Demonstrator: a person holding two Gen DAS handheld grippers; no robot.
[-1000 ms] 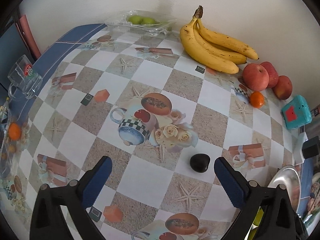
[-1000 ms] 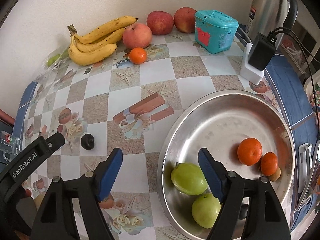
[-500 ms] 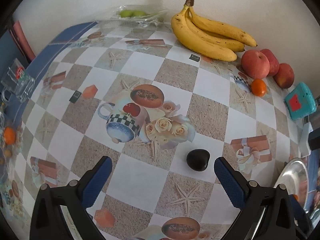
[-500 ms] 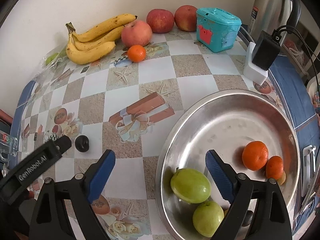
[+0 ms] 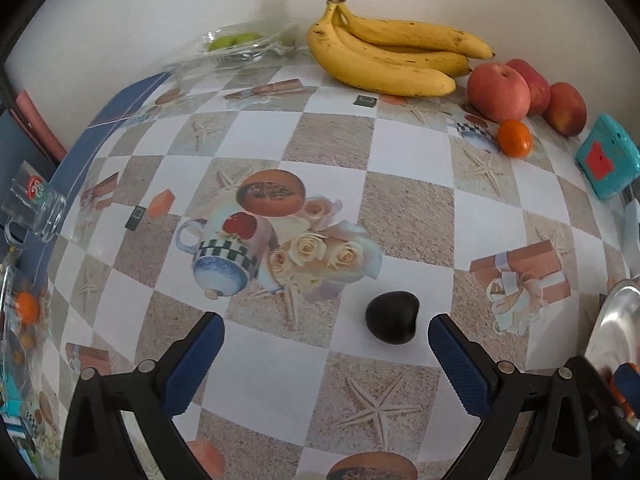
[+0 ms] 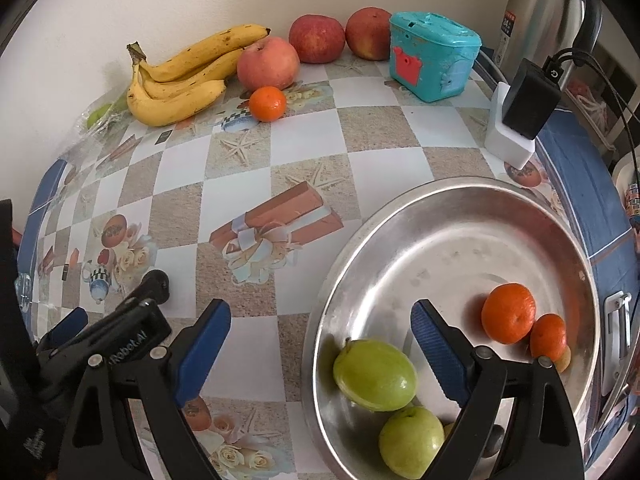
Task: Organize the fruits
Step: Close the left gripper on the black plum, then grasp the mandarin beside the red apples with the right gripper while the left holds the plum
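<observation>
A small dark fruit (image 5: 393,317) lies on the patterned tablecloth just ahead of my left gripper (image 5: 324,332), nearer its right finger; the jaws are open and touch nothing. In the right wrist view that fruit (image 6: 159,279) peeks out behind the left gripper (image 6: 116,308). My right gripper (image 6: 320,316) hangs open and empty over the left rim of the metal plate (image 6: 460,188), which holds two green fruits (image 6: 374,374), a large tangerine (image 6: 508,312) and a small one (image 6: 548,336). Bananas (image 5: 384,60), apples (image 5: 498,90) and a tangerine (image 5: 515,138) line the back wall.
A teal box (image 6: 434,64), a charger on a white base (image 6: 524,108) and a steel kettle (image 6: 552,12) stand at the back right. A clear bag with green fruit (image 5: 240,42) lies at the back left. A glass mug (image 5: 36,200) sits at the left edge.
My left gripper has sunk toward the table and rolled a little; the dark fruit now looks larger and nearer its fingers. The right gripper's jaws have widened.
</observation>
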